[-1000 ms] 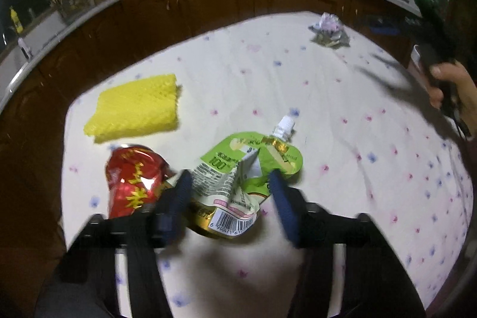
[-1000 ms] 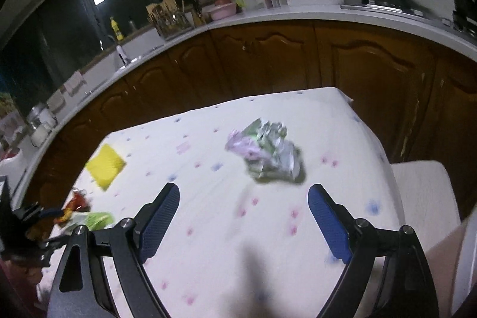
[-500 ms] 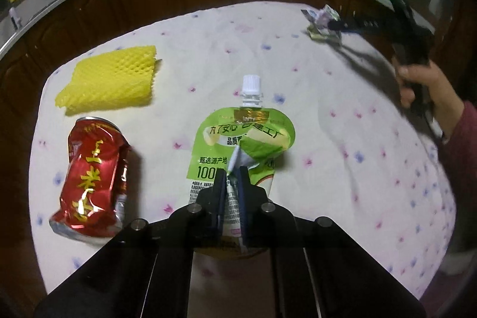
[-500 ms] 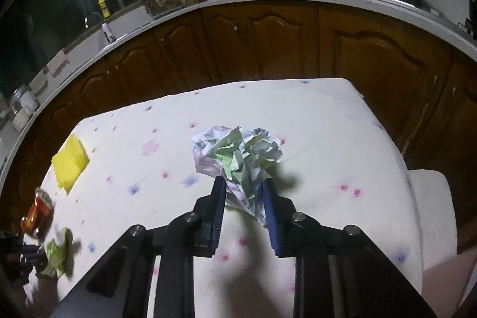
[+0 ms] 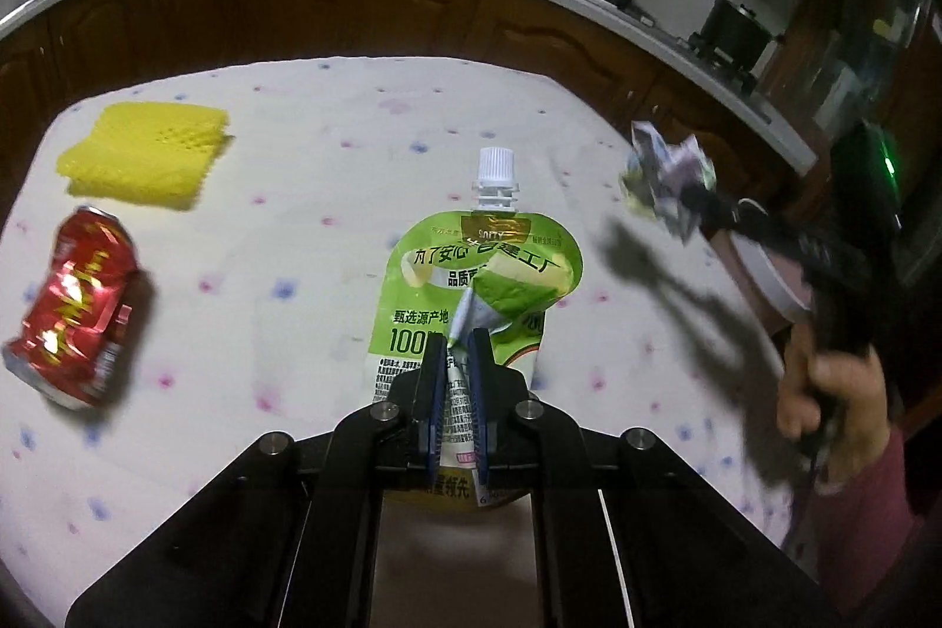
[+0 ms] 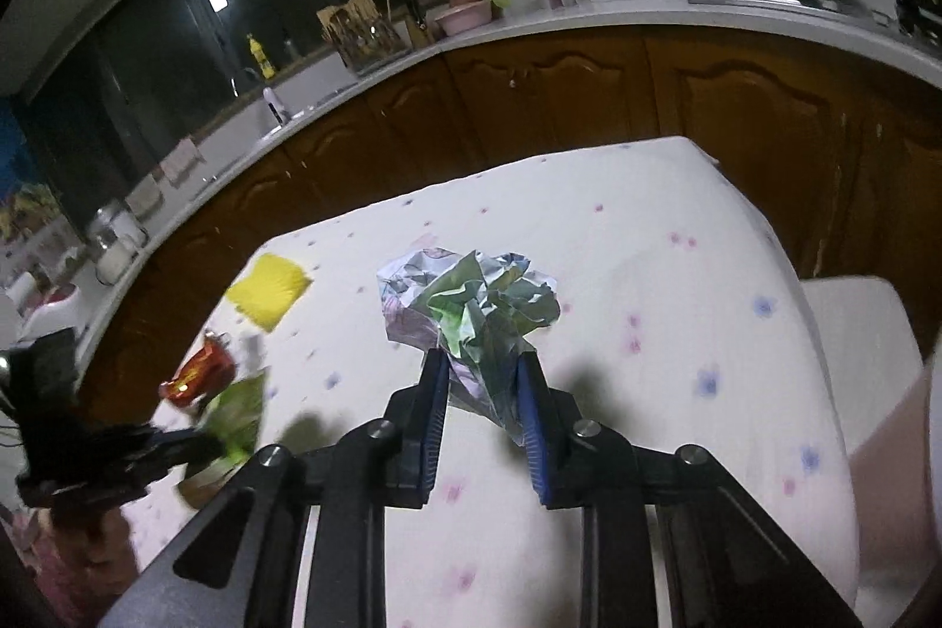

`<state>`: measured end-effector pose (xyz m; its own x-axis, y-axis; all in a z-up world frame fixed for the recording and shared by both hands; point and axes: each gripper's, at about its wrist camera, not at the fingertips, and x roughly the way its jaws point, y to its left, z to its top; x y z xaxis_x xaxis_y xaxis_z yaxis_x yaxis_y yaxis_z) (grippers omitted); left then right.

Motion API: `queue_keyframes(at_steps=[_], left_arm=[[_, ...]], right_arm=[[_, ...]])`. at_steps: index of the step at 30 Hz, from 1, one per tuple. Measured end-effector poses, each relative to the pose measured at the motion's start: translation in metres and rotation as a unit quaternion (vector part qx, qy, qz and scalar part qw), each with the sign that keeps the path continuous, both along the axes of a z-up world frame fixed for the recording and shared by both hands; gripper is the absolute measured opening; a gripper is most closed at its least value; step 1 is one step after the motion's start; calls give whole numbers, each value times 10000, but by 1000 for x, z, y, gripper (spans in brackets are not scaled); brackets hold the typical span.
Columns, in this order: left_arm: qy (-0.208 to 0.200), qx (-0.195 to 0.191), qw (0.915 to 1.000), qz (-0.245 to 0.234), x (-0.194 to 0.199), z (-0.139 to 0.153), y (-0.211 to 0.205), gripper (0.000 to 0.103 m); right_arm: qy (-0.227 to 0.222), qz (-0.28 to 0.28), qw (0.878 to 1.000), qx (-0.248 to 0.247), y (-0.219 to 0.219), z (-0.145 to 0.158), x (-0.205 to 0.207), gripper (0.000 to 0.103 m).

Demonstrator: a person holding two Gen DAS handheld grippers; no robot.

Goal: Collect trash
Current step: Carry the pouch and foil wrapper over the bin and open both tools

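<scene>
On the flowered tablecloth, seen from my left wrist, my left gripper is clamping the near end of a green drink pouch; the blue pads are almost meeting on its crumpled foil. The pouch's white cap is pointing toward the far side. A dented red can is lying on its side at the left. Beyond it, toward the far left, a yellow foam net is lying flat. At the right, my right hand is carrying the other gripper, with a crumpled paper wad at its tip; I cannot tell here whether the wad is clear of the cloth.

From my right wrist, my right gripper is pinching the same paper wad by its near lower part, both pads pressing on it. The yellow net is sitting far left. The red can and the green pouch are showing blurred at the near left, the pouch held in my left gripper.
</scene>
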<state>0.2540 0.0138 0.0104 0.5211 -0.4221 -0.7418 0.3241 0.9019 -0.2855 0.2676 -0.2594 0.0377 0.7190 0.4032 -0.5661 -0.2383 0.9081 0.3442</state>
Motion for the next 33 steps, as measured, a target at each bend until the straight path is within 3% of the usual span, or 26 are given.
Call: queue_keyframes(at_steps=[12,33], left_arm=[[98,-163,9998,-106,-21,-6,-47,7],[-223,142,9993,-277,-45,14,-100,7]], right_arm=[[106,-199,9993,306,-17,-12,-70,24],[-76,-738,9964,398,-51,-12,-113,24]])
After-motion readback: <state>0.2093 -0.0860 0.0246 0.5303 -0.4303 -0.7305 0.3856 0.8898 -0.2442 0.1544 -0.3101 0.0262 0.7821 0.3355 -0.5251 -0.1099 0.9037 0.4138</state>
